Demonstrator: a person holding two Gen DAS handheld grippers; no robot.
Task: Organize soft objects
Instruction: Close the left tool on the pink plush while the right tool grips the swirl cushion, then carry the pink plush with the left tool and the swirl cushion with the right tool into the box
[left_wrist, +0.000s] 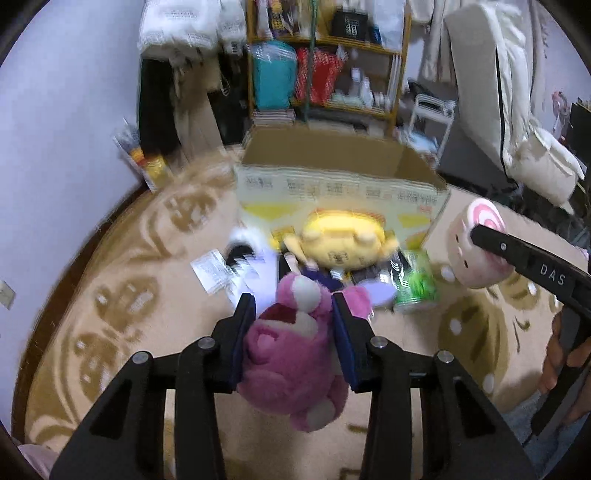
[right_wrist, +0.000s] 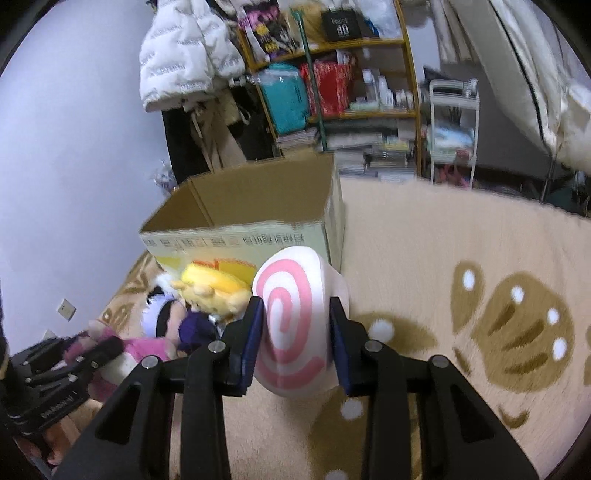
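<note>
left wrist view: the fluffy pink bear toy (left_wrist: 291, 354) is squeezed by the left gripper (left_wrist: 295, 314); the white pink-swirl plush (right_wrist: 295, 328) is squeezed by the right gripper (right_wrist: 295, 314); both should be kept pinched firmly until dropped over the open brown cardboard box (left_wrist: 332, 155).

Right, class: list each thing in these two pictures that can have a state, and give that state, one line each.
Left claw: shut on the pink bear.
Right claw: shut on the swirl plush.
Pink bear: gripped, lifted off the rug.
Swirl plush: gripped, lifted off the rug.
Box: open at the top, standing on the rug.
Yellow plush: lying on the rug, against the box.
Green packet: lying on the rug.
</note>
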